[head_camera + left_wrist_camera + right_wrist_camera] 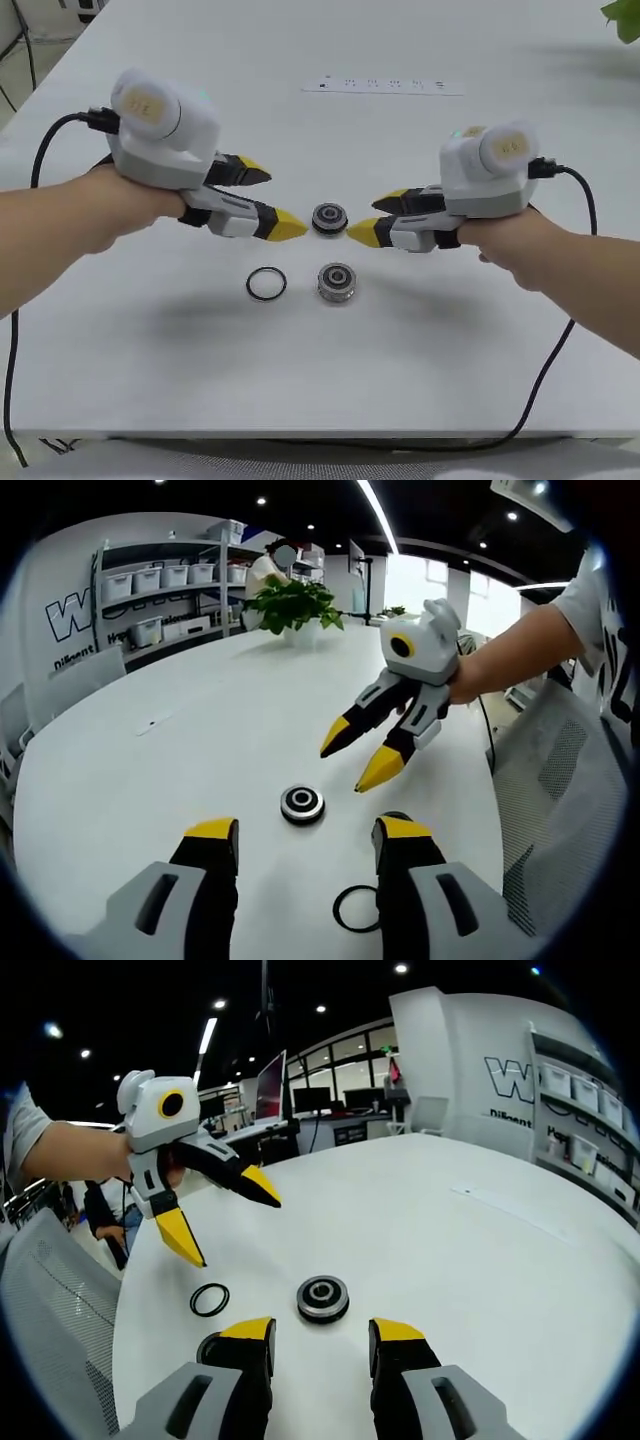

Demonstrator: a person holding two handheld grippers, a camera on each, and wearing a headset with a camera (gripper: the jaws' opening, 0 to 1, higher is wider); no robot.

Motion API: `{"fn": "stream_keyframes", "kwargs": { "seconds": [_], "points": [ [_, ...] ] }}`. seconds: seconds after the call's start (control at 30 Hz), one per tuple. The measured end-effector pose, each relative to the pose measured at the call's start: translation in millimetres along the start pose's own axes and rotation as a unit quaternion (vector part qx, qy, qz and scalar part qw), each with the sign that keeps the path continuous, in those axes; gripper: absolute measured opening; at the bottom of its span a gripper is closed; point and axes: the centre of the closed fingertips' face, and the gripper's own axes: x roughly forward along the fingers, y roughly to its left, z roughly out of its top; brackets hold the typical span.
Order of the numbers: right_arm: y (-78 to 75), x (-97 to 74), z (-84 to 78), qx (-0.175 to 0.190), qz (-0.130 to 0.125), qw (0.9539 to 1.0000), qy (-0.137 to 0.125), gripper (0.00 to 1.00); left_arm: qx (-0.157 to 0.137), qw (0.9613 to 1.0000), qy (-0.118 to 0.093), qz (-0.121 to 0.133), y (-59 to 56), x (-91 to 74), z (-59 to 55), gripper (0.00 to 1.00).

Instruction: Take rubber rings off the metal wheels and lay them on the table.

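A metal wheel with a black rubber ring around it (329, 218) (302, 804) (322, 1298) lies flat on the white table (200, 350). My left gripper (275, 203) (305, 832) (232, 1227) hovers open just to its left. My right gripper (368, 218) (322, 1332) (355, 762) hovers open just to its right. Neither touches the wheel, and both jaw pairs are empty. Nearer to me sits a second wheel (336, 281) with a bare metal rim. A loose black rubber ring (266, 284) (358, 908) (209, 1299) lies flat to its left.
A white power strip (383, 86) lies at the far side of the table. Black cables (560, 340) trail from both grippers over the near edge. A potted plant (295, 605) stands at a far end, with a mesh chair (50, 1340) by the table edge.
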Motion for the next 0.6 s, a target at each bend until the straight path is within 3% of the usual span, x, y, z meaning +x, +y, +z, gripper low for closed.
{"fn": "stream_keyframes", "kwargs": {
  "seconds": [0.6],
  "points": [
    [-0.9,14.7,-3.5,-0.013,0.028,0.9994,0.017,0.30,0.013,0.9994,0.016,-0.026,2.0,24.0,0.6,0.36]
  ]
}}
